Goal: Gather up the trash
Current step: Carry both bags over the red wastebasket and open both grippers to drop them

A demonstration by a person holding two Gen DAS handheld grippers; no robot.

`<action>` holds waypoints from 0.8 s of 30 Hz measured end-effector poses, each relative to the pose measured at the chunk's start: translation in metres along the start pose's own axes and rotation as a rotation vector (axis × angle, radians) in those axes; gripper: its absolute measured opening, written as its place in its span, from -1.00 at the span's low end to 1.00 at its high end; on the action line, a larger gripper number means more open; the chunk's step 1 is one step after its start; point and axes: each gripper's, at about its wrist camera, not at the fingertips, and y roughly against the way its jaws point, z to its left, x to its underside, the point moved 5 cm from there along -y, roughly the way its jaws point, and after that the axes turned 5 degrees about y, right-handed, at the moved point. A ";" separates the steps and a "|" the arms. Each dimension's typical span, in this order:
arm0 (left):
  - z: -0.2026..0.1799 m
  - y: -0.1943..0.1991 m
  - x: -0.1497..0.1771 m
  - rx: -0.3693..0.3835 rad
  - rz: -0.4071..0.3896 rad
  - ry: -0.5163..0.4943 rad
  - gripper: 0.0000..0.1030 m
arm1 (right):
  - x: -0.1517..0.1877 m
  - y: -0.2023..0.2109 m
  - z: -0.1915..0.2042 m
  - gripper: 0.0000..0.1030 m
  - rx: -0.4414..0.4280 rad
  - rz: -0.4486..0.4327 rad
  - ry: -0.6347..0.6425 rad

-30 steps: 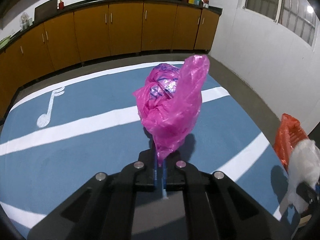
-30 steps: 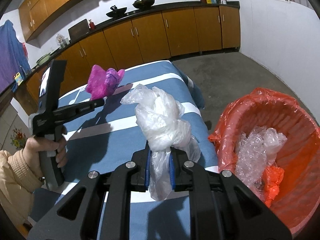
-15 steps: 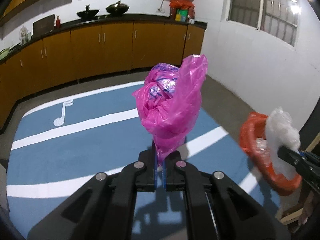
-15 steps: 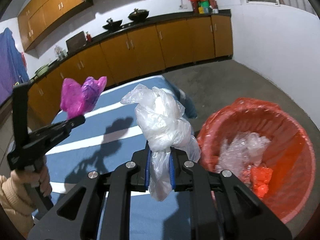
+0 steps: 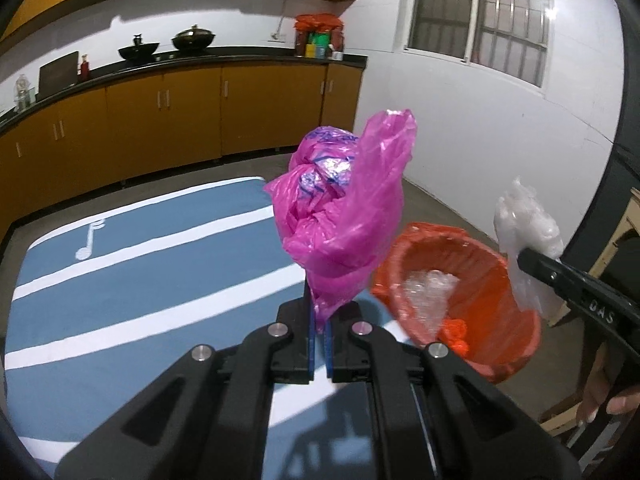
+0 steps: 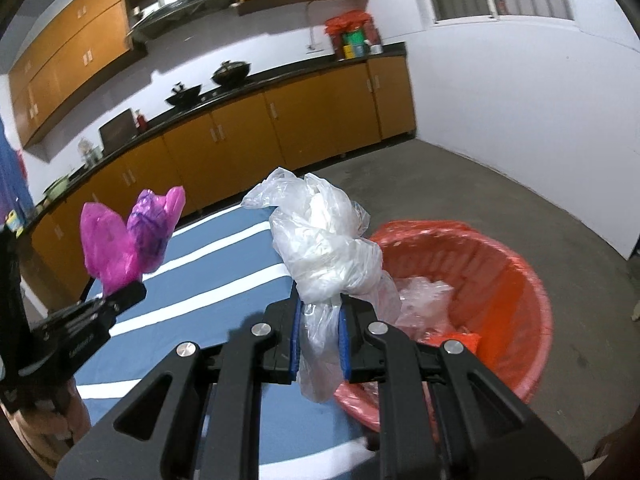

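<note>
My left gripper [image 5: 319, 322] is shut on a crumpled pink plastic bag [image 5: 344, 216] and holds it in the air above the blue table, left of the bin. It also shows at the left of the right wrist view [image 6: 124, 296] with the pink bag [image 6: 128, 240]. My right gripper [image 6: 320, 320] is shut on a knotted clear plastic bag [image 6: 328, 248], at the near left rim of the bin [image 6: 532, 300]. The bin, lined with an orange bag [image 5: 484, 280], holds clear wrap and orange scraps. The clear bag also shows in the left wrist view [image 5: 528, 228].
The table has a blue cloth with white stripes [image 5: 140, 280] and a music note. Orange kitchen cabinets [image 5: 180, 120] with woks on the counter line the far wall. A white wall [image 5: 500, 140] with a window is on the right. The floor [image 6: 500, 208] is grey concrete.
Both grippers have risen and swung right toward the bin, each keeping its bag. The bin is now much nearer in both views.
</note>
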 end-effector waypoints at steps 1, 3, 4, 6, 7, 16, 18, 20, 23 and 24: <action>-0.004 0.000 0.001 0.010 0.003 0.001 -0.90 | 0.000 0.003 -0.006 -0.70 0.005 -0.003 -0.013; -0.017 0.000 0.003 0.044 0.012 0.002 -0.90 | 0.000 0.006 -0.015 -0.70 0.014 -0.006 -0.034; -0.021 0.000 0.003 0.052 0.012 0.001 -0.90 | 0.000 0.008 -0.021 -0.70 0.023 -0.009 -0.043; -0.035 -0.001 0.004 0.077 0.014 -0.007 -0.90 | -0.001 0.011 -0.029 -0.70 0.036 -0.013 -0.055; -0.041 -0.001 0.004 0.086 0.013 -0.010 -0.90 | -0.001 0.013 -0.034 -0.70 0.043 -0.017 -0.062; -0.086 -0.016 0.006 0.128 0.025 -0.058 -0.90 | 0.000 0.019 -0.058 -0.70 0.100 -0.039 -0.092; -0.096 -0.021 0.007 0.138 0.035 -0.069 -0.90 | 0.000 0.018 -0.064 -0.70 0.108 -0.038 -0.102; -0.105 -0.027 0.008 0.148 0.045 -0.079 -0.90 | 0.001 0.018 -0.069 -0.70 0.115 -0.037 -0.110; -0.116 -0.037 0.011 0.161 0.066 -0.087 -0.90 | 0.001 0.017 -0.075 -0.70 0.122 -0.032 -0.122; -0.116 -0.041 0.010 0.166 0.074 -0.087 -0.90 | 0.001 0.015 -0.078 -0.70 0.123 -0.030 -0.128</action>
